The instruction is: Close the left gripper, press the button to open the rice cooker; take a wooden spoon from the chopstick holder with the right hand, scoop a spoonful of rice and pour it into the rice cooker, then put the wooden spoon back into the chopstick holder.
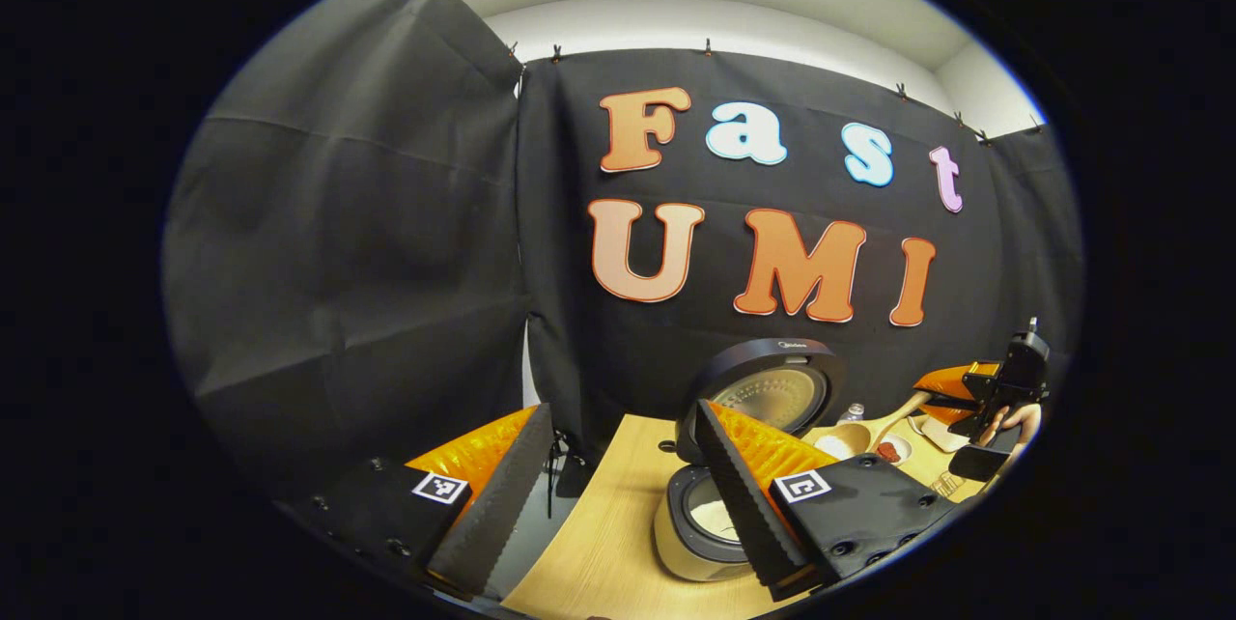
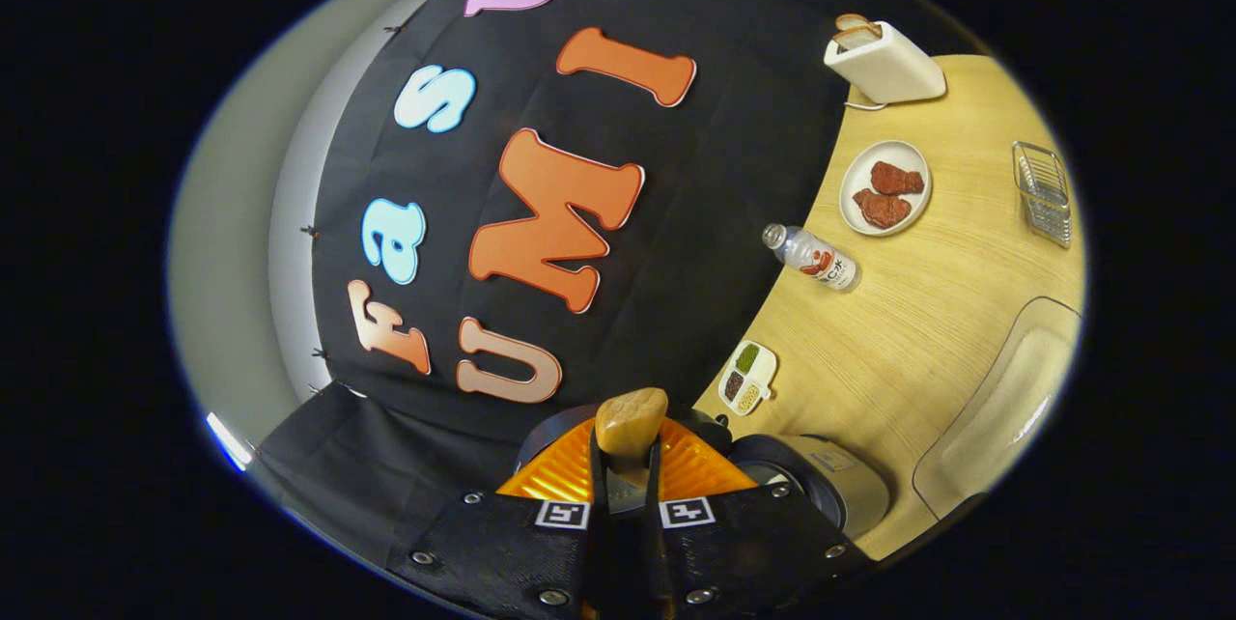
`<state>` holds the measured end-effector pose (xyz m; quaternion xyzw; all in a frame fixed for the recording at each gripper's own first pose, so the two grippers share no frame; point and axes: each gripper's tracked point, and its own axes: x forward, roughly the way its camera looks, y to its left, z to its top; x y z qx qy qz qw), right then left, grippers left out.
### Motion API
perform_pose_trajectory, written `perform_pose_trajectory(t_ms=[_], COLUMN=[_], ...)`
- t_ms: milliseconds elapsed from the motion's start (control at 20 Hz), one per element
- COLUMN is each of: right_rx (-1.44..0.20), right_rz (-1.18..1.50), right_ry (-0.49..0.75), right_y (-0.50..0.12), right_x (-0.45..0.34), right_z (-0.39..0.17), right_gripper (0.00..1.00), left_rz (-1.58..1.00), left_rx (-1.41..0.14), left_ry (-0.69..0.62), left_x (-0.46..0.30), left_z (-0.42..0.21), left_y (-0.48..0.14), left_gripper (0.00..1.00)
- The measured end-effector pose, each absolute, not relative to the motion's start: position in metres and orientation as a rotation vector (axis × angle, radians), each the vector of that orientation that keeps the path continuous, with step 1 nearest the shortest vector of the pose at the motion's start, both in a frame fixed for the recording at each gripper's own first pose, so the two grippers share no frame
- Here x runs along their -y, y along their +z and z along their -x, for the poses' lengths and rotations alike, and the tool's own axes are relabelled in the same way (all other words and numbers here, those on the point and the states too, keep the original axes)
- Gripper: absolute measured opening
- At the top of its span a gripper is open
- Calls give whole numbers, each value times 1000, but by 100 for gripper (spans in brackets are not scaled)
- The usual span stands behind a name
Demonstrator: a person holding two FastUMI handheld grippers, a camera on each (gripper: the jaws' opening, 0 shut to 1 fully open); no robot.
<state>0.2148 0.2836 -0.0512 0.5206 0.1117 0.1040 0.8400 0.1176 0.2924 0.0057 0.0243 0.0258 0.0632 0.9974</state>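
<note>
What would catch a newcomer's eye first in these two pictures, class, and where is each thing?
The rice cooker stands open at the table's left end, lid up, just beyond the open left tongs. The right tongs are shut on the wooden spoon; in the left gripper view its bowl hangs near the cooker's lid. Farther along the table are a plate of red meat and a toaster.

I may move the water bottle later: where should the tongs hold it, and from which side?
Hold the water bottle at its round body, below the cap, coming sideways from the open table side. It stands upright close to the wall cloth, so its width is free to clamp there.
</note>
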Motion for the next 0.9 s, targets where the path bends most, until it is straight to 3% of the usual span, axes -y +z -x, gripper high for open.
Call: perform_pose_trajectory(t_ms=[900], right_rx=[-108], right_rz=[-762], right_ry=[275], right_y=[-19], right_x=[-309], right_z=[-216], right_gripper=[12], left_rz=[-42], left_rx=[-41], left_ry=[165], left_x=[-308], left_z=[-117], left_y=[4], left_gripper=[98])
